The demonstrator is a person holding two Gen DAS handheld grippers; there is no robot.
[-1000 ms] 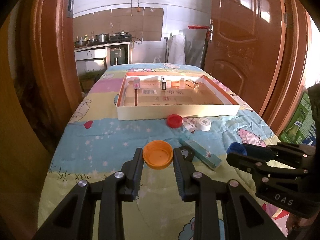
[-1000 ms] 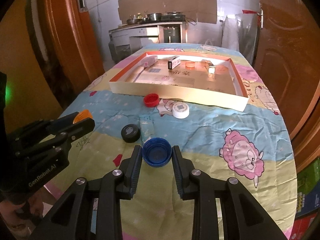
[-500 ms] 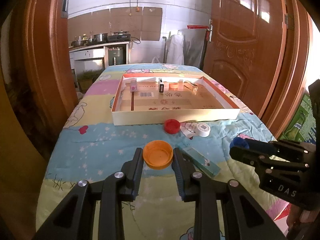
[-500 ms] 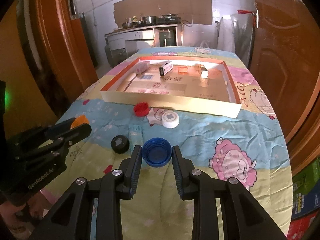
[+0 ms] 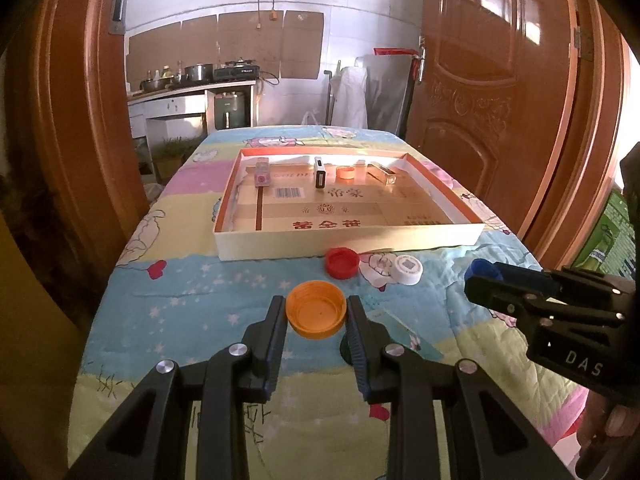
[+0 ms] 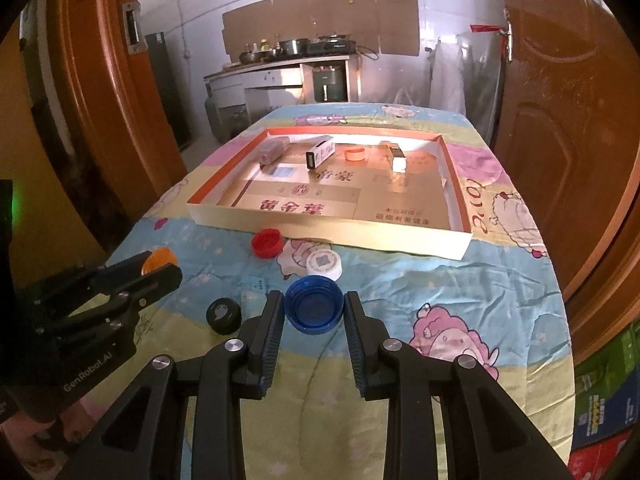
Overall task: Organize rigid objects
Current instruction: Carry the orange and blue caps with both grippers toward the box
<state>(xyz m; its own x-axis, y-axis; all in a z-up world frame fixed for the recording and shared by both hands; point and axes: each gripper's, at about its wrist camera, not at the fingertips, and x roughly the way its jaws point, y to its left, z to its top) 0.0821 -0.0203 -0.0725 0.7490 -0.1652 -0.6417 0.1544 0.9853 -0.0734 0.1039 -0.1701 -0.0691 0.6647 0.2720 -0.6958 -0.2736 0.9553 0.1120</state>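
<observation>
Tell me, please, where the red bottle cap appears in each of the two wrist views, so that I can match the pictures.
Left wrist view: the red bottle cap lies right of centre, on the cloth just before the cardboard tray's near wall.
Right wrist view: it lies left of centre, again just before that wall.
Shared landmark: the white cap, to its right in both views.

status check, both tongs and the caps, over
Left tongs shut on orange cap. Right tongs shut on blue cap. Red cap and white cap lie before the box.
</observation>
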